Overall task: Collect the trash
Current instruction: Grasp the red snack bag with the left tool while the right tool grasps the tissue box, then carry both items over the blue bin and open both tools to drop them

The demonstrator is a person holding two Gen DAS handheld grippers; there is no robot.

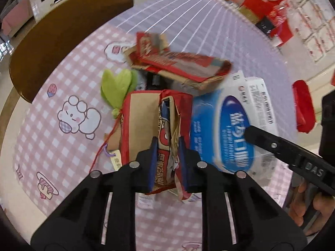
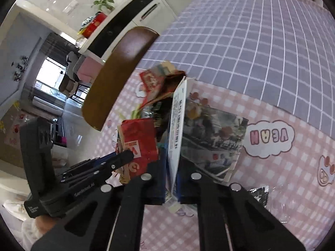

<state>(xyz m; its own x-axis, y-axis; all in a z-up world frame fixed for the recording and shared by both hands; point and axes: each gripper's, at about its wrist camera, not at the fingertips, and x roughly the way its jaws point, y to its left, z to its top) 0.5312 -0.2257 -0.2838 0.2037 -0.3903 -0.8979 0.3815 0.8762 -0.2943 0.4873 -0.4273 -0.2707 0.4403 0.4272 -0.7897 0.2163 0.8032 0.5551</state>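
My left gripper [image 1: 167, 144] is shut on a crumpled red and brown carton [image 1: 144, 123], its blue pads squeezing the carton's torn edge. Just to the right lies a blue and white flat pack [image 1: 226, 125], and my right gripper [image 1: 272, 144] reaches onto it from the right. In the right wrist view my right gripper [image 2: 172, 167] is shut on that pack's thin white edge [image 2: 175, 129], which stands on end between the pads. The red carton [image 2: 140, 144] sits to its left with the left gripper [image 2: 123, 159] on it. A second flattened red carton [image 1: 178, 64] lies behind.
The trash pile lies on a table with a pink checked cloth [image 1: 62, 87]; a purple grid cloth [image 2: 251, 41] covers the far part. A green plush leaf [image 1: 117, 85], a printed plastic wrapper [image 2: 211, 142] and silver foil [image 2: 259, 194] lie nearby. A brown chair back [image 2: 119, 79] stands at the table edge.
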